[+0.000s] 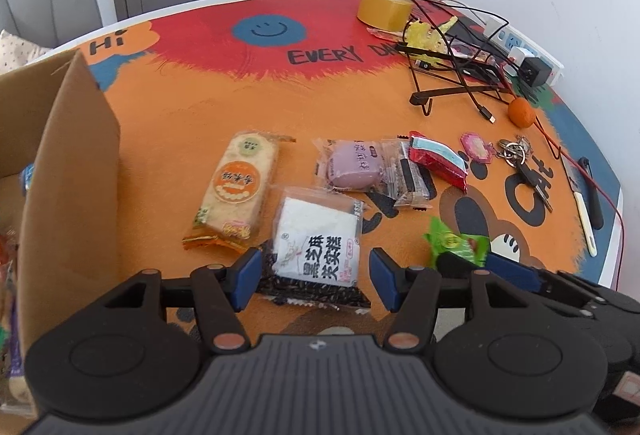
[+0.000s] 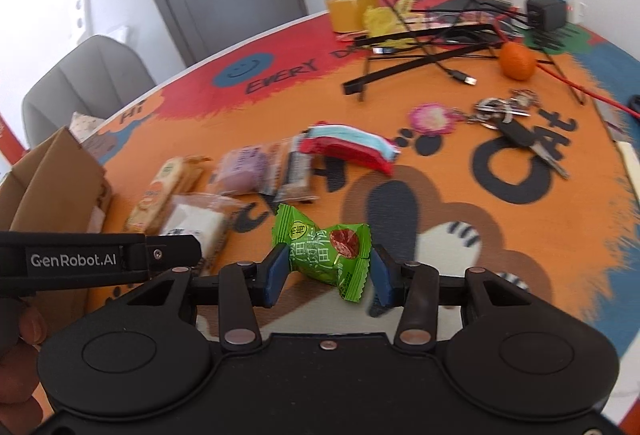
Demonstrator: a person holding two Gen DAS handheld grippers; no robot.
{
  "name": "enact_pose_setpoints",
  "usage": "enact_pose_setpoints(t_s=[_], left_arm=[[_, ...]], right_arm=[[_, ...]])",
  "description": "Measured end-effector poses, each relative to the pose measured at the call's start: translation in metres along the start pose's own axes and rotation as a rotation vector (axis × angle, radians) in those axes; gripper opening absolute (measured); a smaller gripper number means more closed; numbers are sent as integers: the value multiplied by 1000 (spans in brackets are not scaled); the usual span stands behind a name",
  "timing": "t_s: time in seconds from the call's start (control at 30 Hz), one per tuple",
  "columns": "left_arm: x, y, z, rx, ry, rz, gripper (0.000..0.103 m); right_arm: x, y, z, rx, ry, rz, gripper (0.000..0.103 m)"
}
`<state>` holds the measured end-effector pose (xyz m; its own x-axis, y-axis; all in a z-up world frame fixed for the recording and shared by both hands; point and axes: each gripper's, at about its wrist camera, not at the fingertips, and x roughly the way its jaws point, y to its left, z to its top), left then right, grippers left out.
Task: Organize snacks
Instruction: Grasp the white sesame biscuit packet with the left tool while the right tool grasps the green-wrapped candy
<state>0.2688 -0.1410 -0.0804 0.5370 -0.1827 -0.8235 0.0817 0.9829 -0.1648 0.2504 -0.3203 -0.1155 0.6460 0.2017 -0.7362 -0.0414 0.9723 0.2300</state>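
Left wrist view: The left gripper (image 1: 314, 277) hangs over the black-sesame cake packet (image 1: 318, 239) with its jaws apart; the blue pads flank the packet without pressing it. Risk: the packet is flat and its film slick, so closing on the crimped edge alone may let it slip or drag across the printed table mat (image 1: 192, 103). The rice cracker pack (image 1: 234, 191) lies just beside the packet on the left, and the left pad may catch it on closing. The open cardboard box (image 1: 76, 163) stands at the left, its raised flap between the snacks and the box interior; a carried packet may strike that flap. A purple cake (image 1: 354, 167) and a red bar wrapper (image 1: 438, 161) lie further back, clear of the jaws.

Right wrist view: The right gripper (image 2: 330, 269) has its jaws around the green candy (image 2: 326, 249). The left pad meets the wrapper; the right pad shows a narrow gap, so the grip does not look firm. Risk: the twisted wrapper may crumple and the candy may pivot out on lifting. The left gripper's arm crosses the lower left, between this gripper and the box; both hands heading there may collide. Keys (image 2: 516, 123), a tangerine (image 2: 518, 61) and cables (image 2: 448, 51) lie well apart at the back.
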Motion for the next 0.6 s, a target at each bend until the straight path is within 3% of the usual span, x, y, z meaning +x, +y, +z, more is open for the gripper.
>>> enact_pose_setpoints(t_s=[0.37, 0.6], left_arm=[[17, -6, -5, 30, 28, -19, 58], [19, -8, -8, 46, -11, -9, 58]], right_arm=[[-12, -20, -5, 93, -1, -109, 44], [-14, -16, -5, 96, 9, -149, 46]])
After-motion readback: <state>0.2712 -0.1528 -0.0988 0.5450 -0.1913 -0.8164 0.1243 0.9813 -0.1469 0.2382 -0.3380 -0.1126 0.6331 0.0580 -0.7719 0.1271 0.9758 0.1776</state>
